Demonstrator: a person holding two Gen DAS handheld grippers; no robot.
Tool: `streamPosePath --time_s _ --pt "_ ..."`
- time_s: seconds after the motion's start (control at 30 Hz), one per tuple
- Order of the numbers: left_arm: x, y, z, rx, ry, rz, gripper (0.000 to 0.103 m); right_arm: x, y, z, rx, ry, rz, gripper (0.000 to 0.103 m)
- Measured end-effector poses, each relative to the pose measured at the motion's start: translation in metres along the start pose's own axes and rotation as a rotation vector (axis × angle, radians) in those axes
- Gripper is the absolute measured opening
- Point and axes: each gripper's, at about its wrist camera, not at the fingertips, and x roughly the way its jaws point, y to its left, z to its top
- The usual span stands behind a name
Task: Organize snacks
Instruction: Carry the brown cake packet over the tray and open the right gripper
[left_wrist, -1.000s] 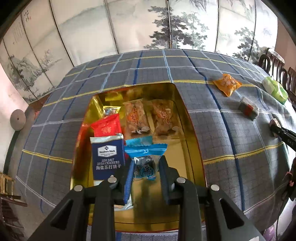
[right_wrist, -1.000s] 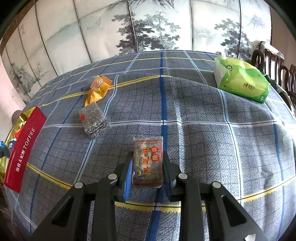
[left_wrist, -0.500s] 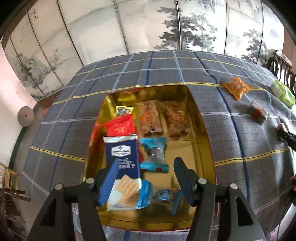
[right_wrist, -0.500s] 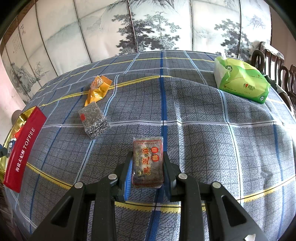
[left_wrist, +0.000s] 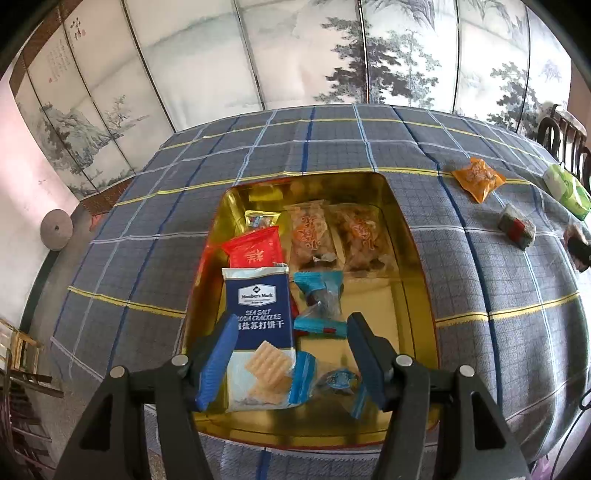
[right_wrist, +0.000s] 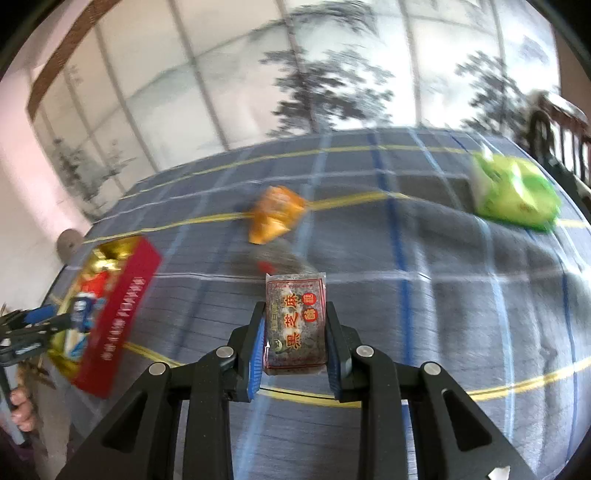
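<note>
1. The bench with the blue-grey plaid cloth takes up most of both views, and there are loose snacks on its right half.
2. The gold tin with red outer walls is clearly the collection spot. It's about half full, with bare gold floor on its right side.
3. Already in the tin: a blue cracker pack, a red packet, two clear packs of orange-brown snacks, and two small blue-wrapped candies. So I'd call that part done.
4. What's left on the cloth, as far as I can see: a green pack far right, an orange packet, and a dark grey sachet near it. No idea if the green one even counts as a snack.
5. The right gripper has its fingers clenched on a dark sesame bar packet, lifted off the cloth and well apart from the tin. Looks like that one goes in next.
6. The left gripper hangs over the tin's near end, fingers released, gripping nothing, with the cracker pack and one candy lying below.
</note>
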Motion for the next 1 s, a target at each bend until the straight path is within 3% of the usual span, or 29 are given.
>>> streamPosePath --time_s 0.37,0.63,1.0 --pt "-0.004 0.018 -0.007 -0.029 -0.012 0.029 0.063 0.009 0.131 0.02 -0.206 0.021 0.249 0.025" --pt "-0.006 0.055 -0.016 -0.119 -0.017 0.074 0.063 0.057 0.182 0.016 -0.233 0.112 0.315 0.025" --pt "-0.008 0.081 -0.026 -0.19 -0.003 0.067 0.063 0.1 0.221 0.013 -0.27 0.185 0.313 0.029"
